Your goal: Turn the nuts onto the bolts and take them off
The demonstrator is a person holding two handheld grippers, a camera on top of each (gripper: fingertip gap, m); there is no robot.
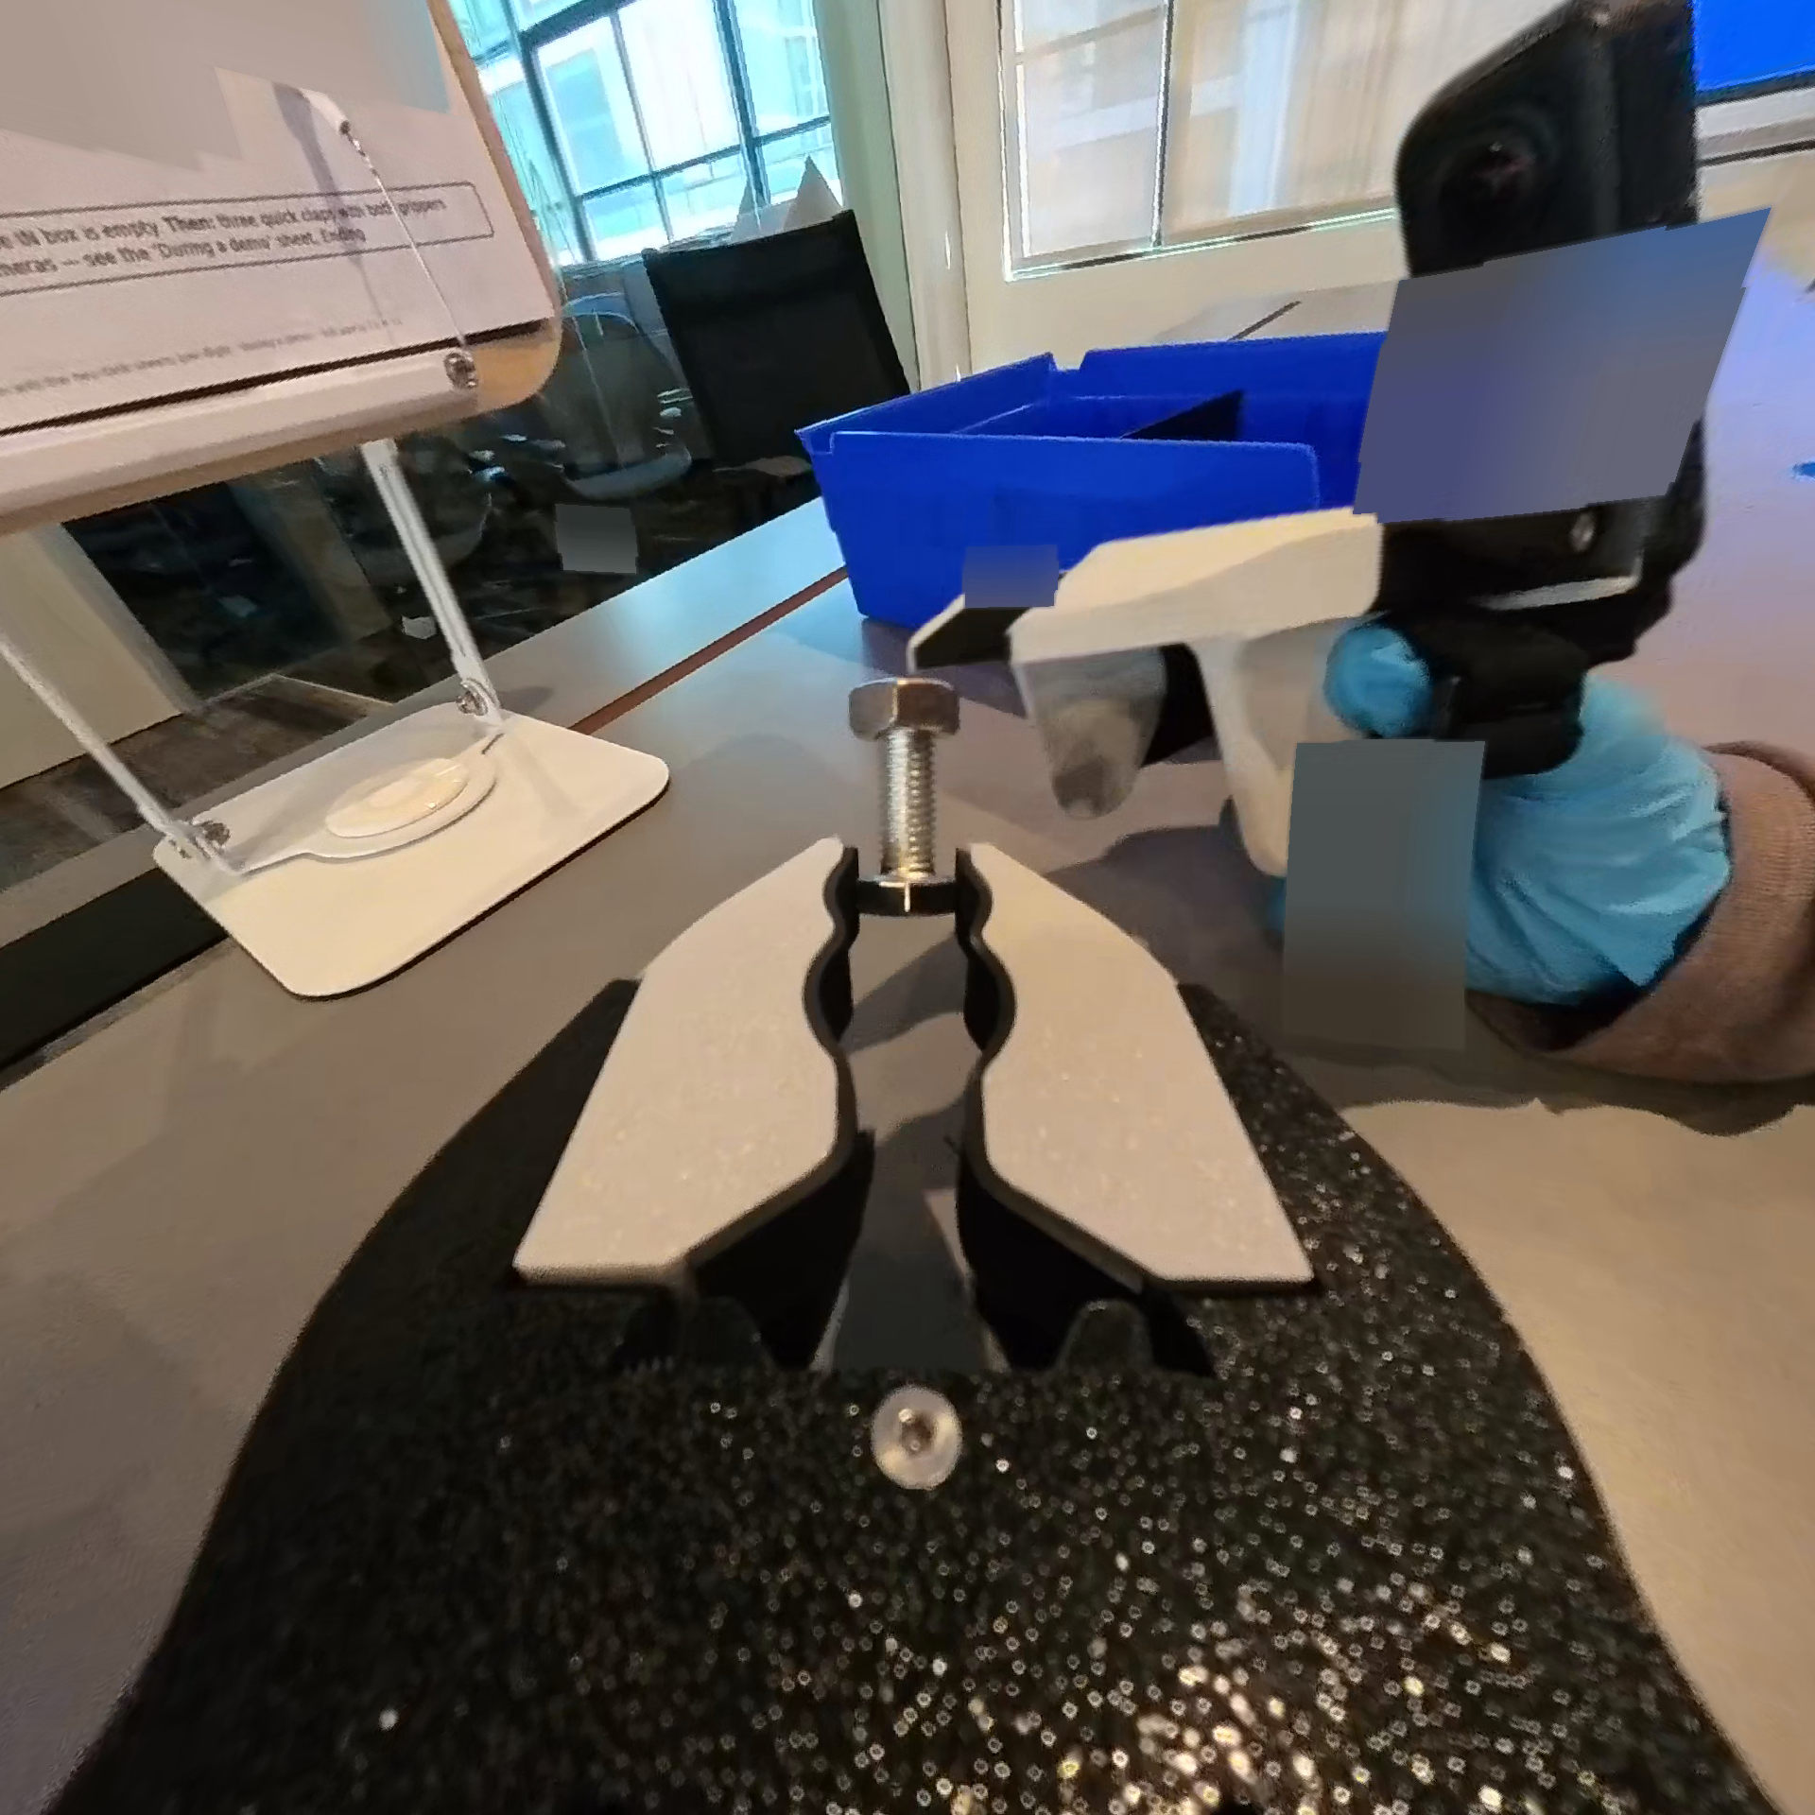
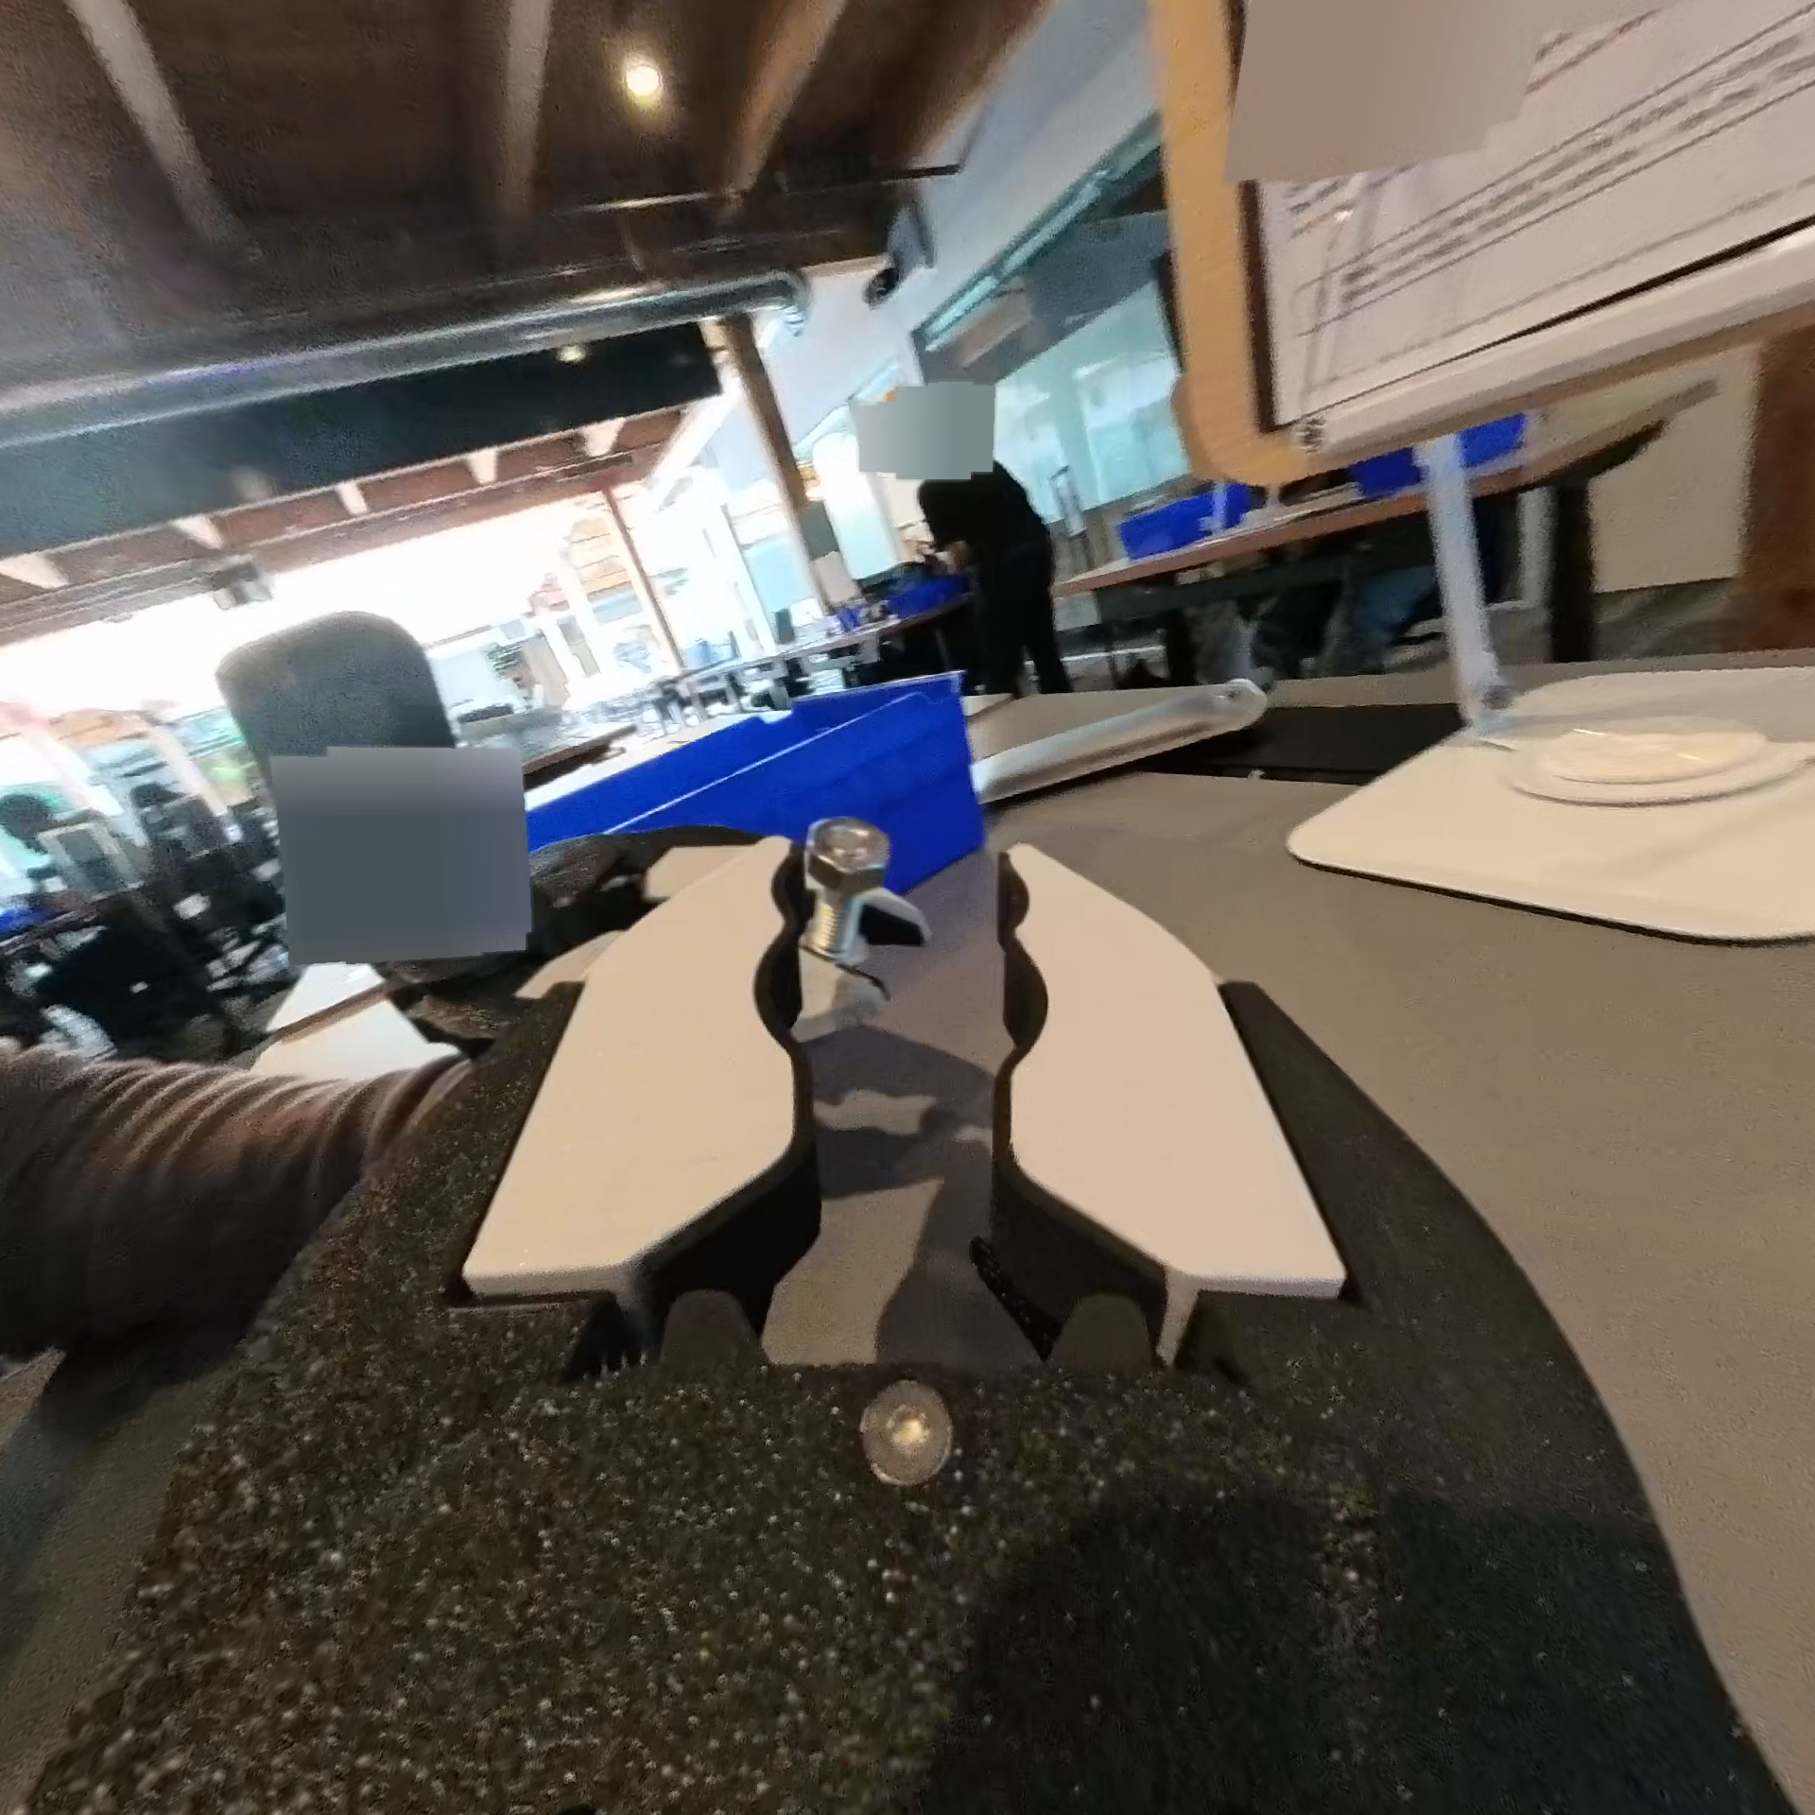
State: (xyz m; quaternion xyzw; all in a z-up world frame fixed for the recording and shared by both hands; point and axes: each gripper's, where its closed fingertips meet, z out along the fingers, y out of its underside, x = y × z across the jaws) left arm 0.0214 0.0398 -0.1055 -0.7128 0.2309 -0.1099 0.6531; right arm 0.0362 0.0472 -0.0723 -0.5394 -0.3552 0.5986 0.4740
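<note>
A silver hex-head bolt (image 1: pixel 901 776) stands upright, head up, above the grey table (image 1: pixel 295 1129). My left gripper (image 1: pixel 904 877) is shut on the wing nut at the bolt's lower end; only a sliver of the nut shows between the tips. In the right wrist view the bolt (image 2: pixel 843 889) and the wing nut (image 2: pixel 899 918) show between my right gripper's (image 2: pixel 894 869) parted fingers, which touch nothing. In the left wrist view the right gripper (image 1: pixel 1021 687) is open just right of the bolt head, held by a hand in a blue glove (image 1: pixel 1571 864).
A blue bin (image 1: pixel 1080 511) stands on the table behind the bolt and also shows in the right wrist view (image 2: pixel 786 786). A sign stand with a white base (image 1: pixel 442 845) stands at the left, seen at the right in the right wrist view (image 2: pixel 1571 874). A person stands far off. The gap from one gripper's tips to the other's is roughly 4 cm.
</note>
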